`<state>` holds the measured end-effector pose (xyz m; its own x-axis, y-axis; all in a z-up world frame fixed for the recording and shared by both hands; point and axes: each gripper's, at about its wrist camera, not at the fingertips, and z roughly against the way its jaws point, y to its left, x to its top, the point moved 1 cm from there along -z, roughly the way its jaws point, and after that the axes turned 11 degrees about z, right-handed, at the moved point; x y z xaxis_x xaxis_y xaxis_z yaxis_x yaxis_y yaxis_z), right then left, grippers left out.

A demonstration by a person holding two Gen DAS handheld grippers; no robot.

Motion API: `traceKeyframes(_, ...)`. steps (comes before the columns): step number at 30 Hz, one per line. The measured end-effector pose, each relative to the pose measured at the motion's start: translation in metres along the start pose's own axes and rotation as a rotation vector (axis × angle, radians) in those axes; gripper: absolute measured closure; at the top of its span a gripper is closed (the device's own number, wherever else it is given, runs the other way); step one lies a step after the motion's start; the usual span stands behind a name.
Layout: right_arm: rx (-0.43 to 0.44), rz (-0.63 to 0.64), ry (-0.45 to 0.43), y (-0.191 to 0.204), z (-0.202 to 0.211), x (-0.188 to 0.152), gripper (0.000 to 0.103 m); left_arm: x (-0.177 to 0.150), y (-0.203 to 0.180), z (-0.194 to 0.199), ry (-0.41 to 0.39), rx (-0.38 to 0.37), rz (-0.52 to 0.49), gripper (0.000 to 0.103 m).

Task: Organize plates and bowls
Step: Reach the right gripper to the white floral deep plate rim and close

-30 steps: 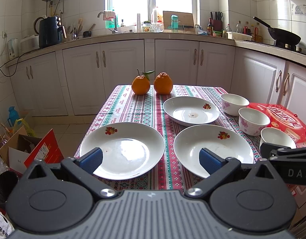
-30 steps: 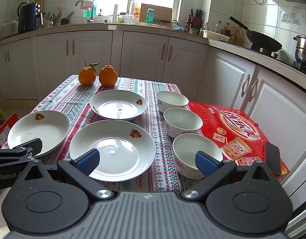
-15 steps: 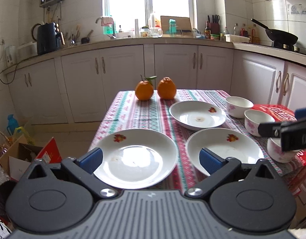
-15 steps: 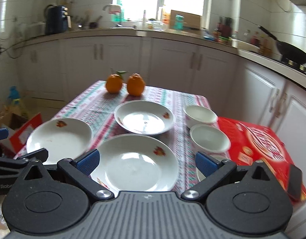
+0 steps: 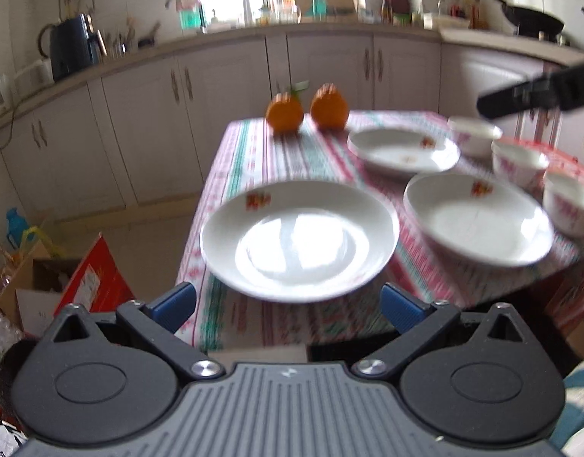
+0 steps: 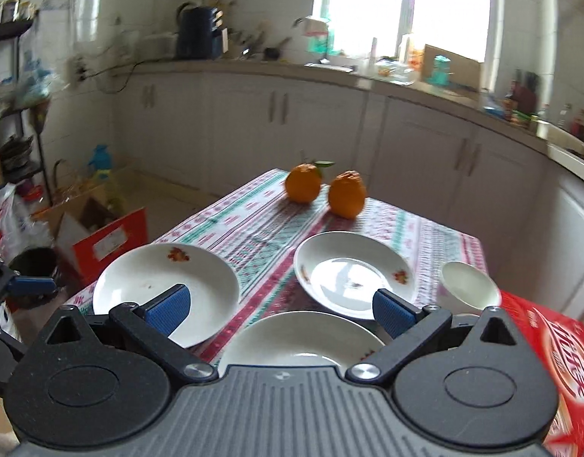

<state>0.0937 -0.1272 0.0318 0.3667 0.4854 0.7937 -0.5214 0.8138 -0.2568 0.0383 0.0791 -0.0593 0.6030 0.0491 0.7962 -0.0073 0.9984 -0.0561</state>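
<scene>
Both grippers have pulled back and up from the table since a second ago, so the dishes look smaller and sit farther off. The right gripper (image 6: 278, 310) has also swung toward the left, and now only one bowl shows in its view.

The left gripper (image 5: 288, 306) hangs just off the near edge of the table (image 5: 254, 160), in front of the near left plate (image 5: 297, 240). Its blue fingers are spread wide apart and hold nothing. The right gripper's fingers are spread wide too, and they are empty.

Nothing is stacked yet. Three plates lie apart on the striped cloth: the near left plate, the near right plate (image 5: 478, 221) and the far plate (image 5: 404, 148). Three bowls stand in a row on the right, the far bowl (image 5: 473, 135), the middle bowl (image 5: 520, 163) and the near bowl (image 5: 568, 203), beside a red box (image 6: 558, 365). Two oranges (image 5: 307, 110) sit at the far end.

The near left plate sits very close to the table edge. If a gripper bumps it, it may slide off and break. The plates are smooth and shiny, so a thin pinch on the rim may slip. The pictures are blurry, which hints at quick moves, and the two grippers are near each other, so they may knock together.
</scene>
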Motion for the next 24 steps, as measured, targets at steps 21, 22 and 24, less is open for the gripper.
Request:
traceKeyframes(21, 0.162, -0.017, 0.166, -0.010, -0.112, 0.013, 0.000, 0.000, 0.021, -0.064, 0.112, -0.095, 0.022, 0.000)
traceKeyframes(22, 0.171, -0.013, 0.169, -0.010, -0.117, 0.015, 0.000, 0.000, 0.022, -0.064, 0.112, -0.099, 0.017, 0.000)
traceKeyframes(24, 0.196, -0.002, 0.177, -0.008, -0.128, 0.019, 0.000, 0.001, 0.023, -0.065, 0.117, -0.108, 0.011, 0.000)
